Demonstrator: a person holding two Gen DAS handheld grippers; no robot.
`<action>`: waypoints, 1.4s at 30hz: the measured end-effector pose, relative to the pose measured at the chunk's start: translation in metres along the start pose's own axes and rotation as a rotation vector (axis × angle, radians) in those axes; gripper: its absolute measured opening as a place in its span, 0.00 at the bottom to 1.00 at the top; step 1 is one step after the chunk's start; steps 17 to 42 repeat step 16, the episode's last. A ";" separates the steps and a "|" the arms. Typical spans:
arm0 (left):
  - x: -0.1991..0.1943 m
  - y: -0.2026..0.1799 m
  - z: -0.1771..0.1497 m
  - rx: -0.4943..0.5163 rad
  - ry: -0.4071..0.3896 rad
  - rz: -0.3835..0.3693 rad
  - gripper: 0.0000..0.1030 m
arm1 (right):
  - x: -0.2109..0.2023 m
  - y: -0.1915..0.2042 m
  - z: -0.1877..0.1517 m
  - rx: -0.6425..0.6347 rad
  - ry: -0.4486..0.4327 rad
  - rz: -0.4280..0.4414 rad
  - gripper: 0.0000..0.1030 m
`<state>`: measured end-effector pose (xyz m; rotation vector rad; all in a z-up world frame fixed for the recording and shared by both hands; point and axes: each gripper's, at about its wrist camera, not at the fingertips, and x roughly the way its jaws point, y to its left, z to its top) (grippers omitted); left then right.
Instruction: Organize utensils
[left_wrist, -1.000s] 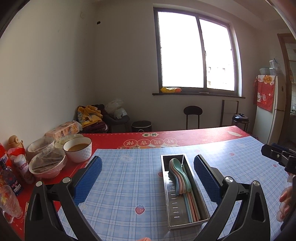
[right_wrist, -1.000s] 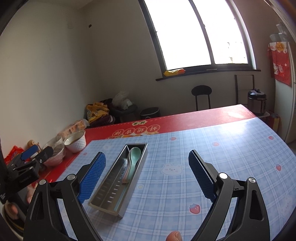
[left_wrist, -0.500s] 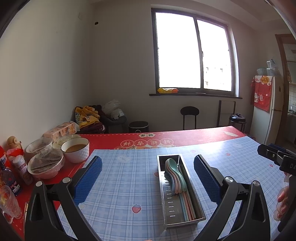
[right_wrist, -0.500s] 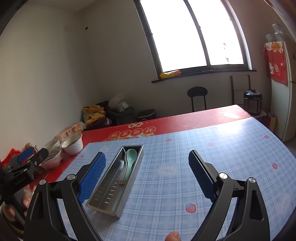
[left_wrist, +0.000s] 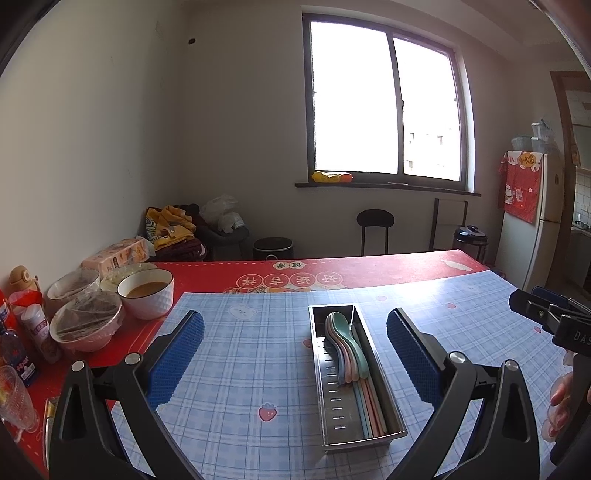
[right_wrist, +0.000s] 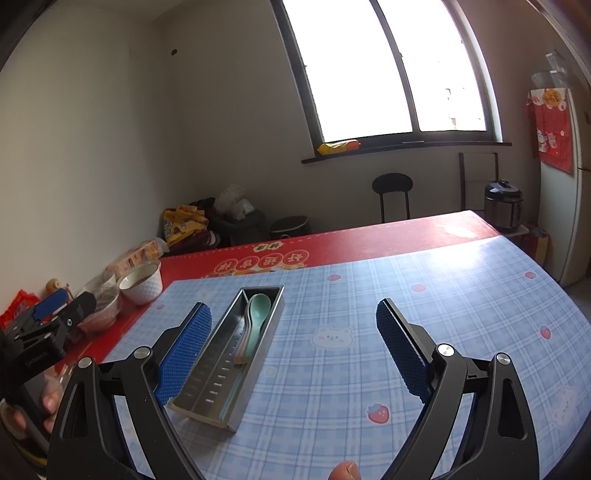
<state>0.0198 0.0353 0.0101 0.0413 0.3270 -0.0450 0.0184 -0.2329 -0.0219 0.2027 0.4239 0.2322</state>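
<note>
red tablecloth (left_wrist: 388, 271): 好运 characters, inverted | right gripper (left_wrist: 576, 334): "DAS"

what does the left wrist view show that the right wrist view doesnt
Only the left wrist view shows the clear glass and the bottles at the table's left edge, plus the plastic-covered pink bowl in full. Only the right wrist view shows the bear print on the blue cloth and the left hand-held gripper from outside. Both show the metal tray holding nested pastel spoons, the white bowl of brown liquid, the window, the black stool and the cooker. Both hand-held grippers are open and empty.
</note>
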 end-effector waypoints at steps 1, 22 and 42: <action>0.000 0.000 0.000 0.000 -0.001 0.000 0.94 | 0.000 0.000 0.000 -0.001 0.001 0.000 0.85; 0.000 -0.001 -0.001 0.008 0.006 0.001 0.94 | 0.005 0.000 -0.002 0.000 0.011 -0.006 0.85; 0.000 -0.001 -0.001 0.008 0.006 0.001 0.94 | 0.005 0.000 -0.002 0.000 0.011 -0.006 0.85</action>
